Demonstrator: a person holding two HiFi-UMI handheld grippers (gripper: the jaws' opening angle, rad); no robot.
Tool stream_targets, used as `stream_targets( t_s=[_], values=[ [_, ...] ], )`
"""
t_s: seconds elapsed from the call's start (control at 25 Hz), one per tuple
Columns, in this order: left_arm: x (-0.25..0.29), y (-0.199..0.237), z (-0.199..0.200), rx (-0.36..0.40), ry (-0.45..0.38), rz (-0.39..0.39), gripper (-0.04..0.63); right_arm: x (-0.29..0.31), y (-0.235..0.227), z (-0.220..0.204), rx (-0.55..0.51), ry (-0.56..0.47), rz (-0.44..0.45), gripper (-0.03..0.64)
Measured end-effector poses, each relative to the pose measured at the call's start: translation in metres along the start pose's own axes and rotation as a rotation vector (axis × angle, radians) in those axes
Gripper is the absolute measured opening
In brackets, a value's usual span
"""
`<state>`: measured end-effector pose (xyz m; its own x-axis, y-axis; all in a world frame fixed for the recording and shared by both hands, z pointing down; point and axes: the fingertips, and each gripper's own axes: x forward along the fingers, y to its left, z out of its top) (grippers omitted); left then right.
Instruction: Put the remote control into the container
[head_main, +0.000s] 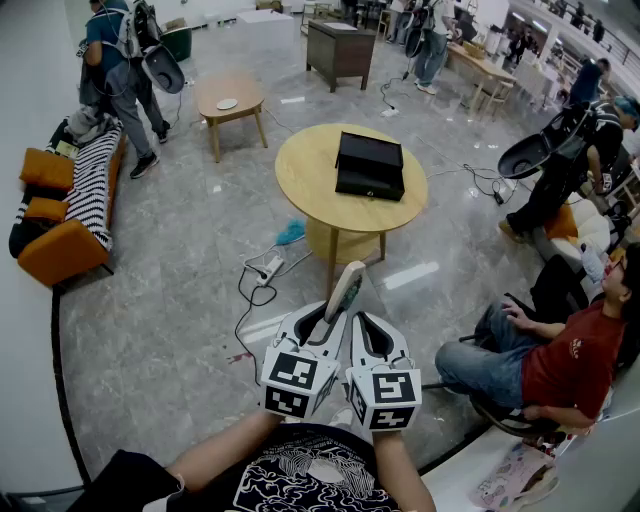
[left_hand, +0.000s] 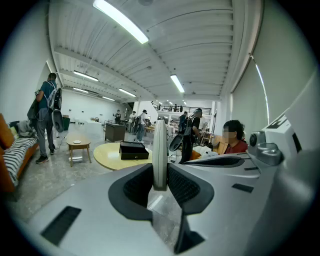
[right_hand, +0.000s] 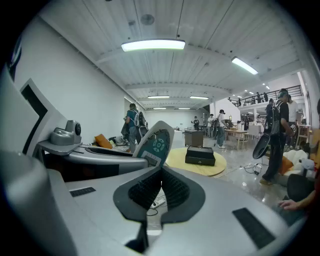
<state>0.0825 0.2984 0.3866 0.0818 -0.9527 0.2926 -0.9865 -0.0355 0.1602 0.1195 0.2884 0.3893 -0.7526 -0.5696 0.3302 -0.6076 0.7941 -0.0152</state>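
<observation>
The remote control (head_main: 346, 288) is a slim white bar with a teal face; it sticks up and forward from my left gripper (head_main: 334, 318), which is shut on its lower end. The left gripper view shows the remote control (left_hand: 159, 152) edge-on between the pads of the left gripper (left_hand: 159, 181). My right gripper (head_main: 362, 322) rides right beside it, shut and empty. In the right gripper view the remote control (right_hand: 154, 143) shows just left of the right gripper (right_hand: 161, 175). The black container (head_main: 369, 165) sits on a round yellow table (head_main: 300, 170) ahead.
A power strip (head_main: 268, 268) with cables lies on the floor before the table. A person in a red shirt (head_main: 570, 362) sits at the right. A striped sofa (head_main: 85, 195) lines the left wall, a small wooden table (head_main: 230, 100) stands behind, and people stand around.
</observation>
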Motion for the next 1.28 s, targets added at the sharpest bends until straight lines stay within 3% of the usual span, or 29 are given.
stream_targets(
  t_s=[0.84,1.28],
  values=[
    [-0.024,0.072,-0.01,-0.022,0.012,-0.029,0.1,0.042,0.064,0.008,0.0,-0.006,-0.008,0.023],
    [0.018,0.094,-0.005,-0.028,0.027,-0.013,0.1,0.084,0.041,0.01,0.023,-0.005,0.009,0.023]
  ],
)
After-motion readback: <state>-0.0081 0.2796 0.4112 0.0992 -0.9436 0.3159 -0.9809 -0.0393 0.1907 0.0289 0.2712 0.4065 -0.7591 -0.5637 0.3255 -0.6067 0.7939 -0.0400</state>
